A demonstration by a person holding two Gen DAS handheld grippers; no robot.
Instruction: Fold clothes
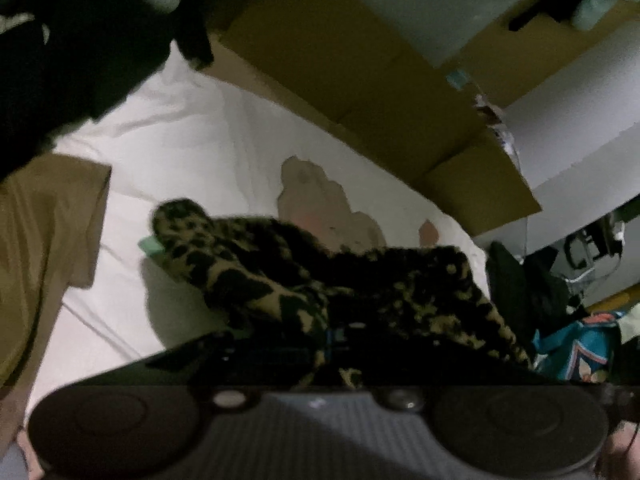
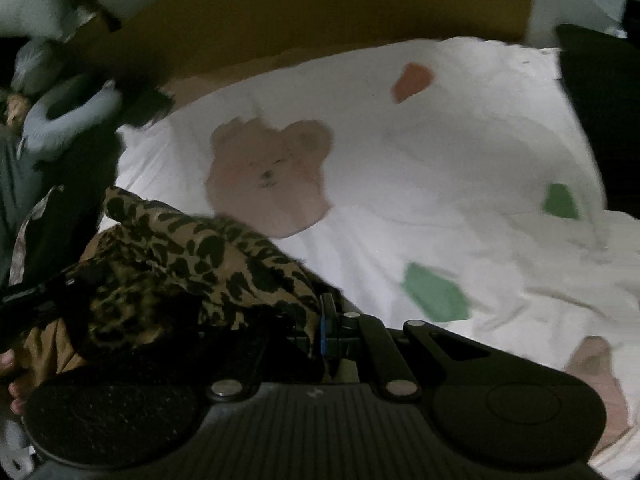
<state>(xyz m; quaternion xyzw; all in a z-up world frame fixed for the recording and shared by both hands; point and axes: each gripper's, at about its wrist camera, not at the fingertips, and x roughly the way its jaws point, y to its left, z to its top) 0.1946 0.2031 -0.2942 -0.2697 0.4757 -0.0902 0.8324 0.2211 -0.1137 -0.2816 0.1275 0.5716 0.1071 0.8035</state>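
On white bedsheet (image 2: 400, 152) with bear print (image 2: 268, 176): leopard-print garment (image 2: 180, 256) bunched at near edge, partly lifted. Right gripper (image 2: 324, 332) clamped tight on its fabric. Left gripper (image 1: 332, 340) pinched closed on same garment (image 1: 248, 264). Tan garment (image 1: 44, 232) lies apart on sheet (image 1: 168, 136). Cardboard boxes (image 1: 360, 80) behind bed.

Tan-and-black camouflage garment (image 2: 180, 252) lies on a white sheet (image 2: 400, 168) printed with a brown bear (image 2: 268, 172).

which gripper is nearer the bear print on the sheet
Hard to call, probably the right. The right gripper, shut on the leopard print garment, sits just below the bear print. The left gripper grips the same garment.
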